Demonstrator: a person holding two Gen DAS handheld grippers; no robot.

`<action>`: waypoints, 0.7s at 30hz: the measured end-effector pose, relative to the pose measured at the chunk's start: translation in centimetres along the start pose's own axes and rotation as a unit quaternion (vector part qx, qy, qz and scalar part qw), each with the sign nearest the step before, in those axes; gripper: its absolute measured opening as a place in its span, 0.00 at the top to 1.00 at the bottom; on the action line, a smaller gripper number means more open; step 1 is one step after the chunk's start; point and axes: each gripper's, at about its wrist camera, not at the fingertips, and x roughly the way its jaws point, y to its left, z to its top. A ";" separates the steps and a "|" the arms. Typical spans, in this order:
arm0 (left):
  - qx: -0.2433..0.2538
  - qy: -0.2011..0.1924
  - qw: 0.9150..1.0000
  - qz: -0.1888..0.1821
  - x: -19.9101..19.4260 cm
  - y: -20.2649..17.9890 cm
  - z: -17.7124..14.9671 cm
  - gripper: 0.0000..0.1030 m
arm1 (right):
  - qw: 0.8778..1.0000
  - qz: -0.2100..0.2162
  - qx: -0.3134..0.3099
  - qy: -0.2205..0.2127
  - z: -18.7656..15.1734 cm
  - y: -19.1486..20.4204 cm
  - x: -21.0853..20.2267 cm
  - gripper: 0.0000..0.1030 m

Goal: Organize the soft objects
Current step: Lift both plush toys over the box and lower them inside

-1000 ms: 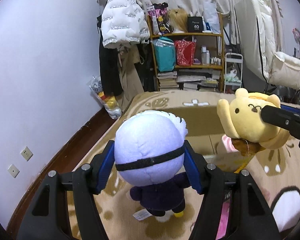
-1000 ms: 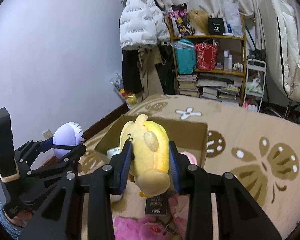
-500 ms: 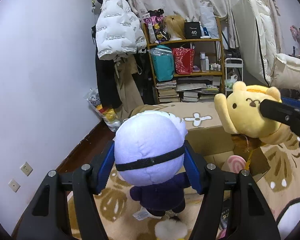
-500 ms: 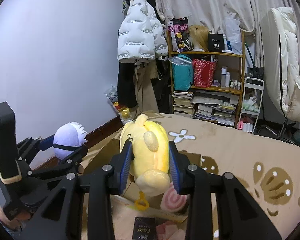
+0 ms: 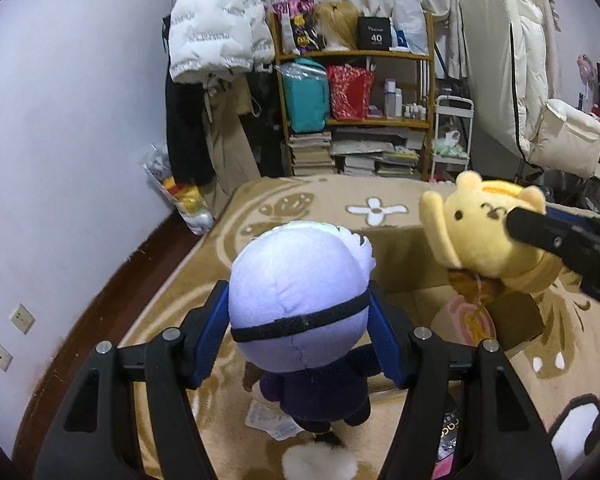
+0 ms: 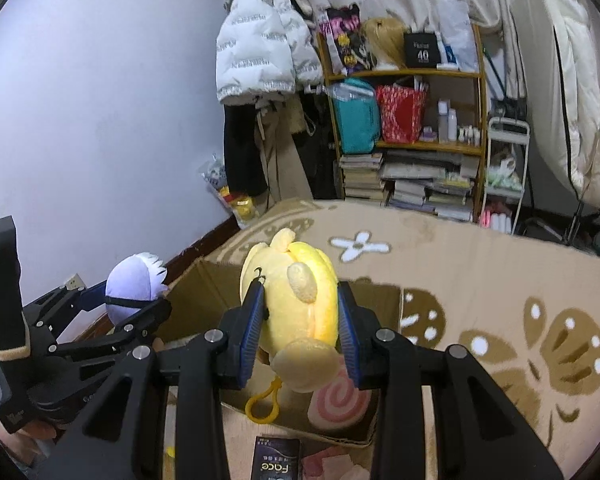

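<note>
L gripper [image 5: 300,332] w/ doll [image 5: 300,300]; R gripper [image 6: 300,332] w/ plush [image 6: 292,300]

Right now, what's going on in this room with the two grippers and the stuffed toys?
A person is sorting plush toys with a handheld gripper in each hand. The left gripper is clamped on the head of a white-haired doll with a black blindfold. The right gripper squeezes a yellow dog plush with a keyring clip. Both toys hang in the air over an open cardboard box on the patterned blanket; a pink swirl plush already lies inside.
</note>
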 end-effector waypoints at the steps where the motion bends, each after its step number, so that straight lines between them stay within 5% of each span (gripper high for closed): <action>1: -0.004 0.004 1.000 -0.004 0.2 0.0 -0.2 0.38 | 1.000 0.003 0.002 0.008 -0.2 -0.1 0.4 0.64; 14: 0.018 0.034 0.999 -0.029 1.8 -1.2 -1.2 0.35 | 0.998 0.015 0.012 0.061 -2.4 -0.4 2.4 0.63; 21: 0.035 0.034 0.999 -0.003 1.4 -1.7 -1.5 0.18 | 0.998 0.018 0.024 0.060 -2.3 -0.8 2.2 0.63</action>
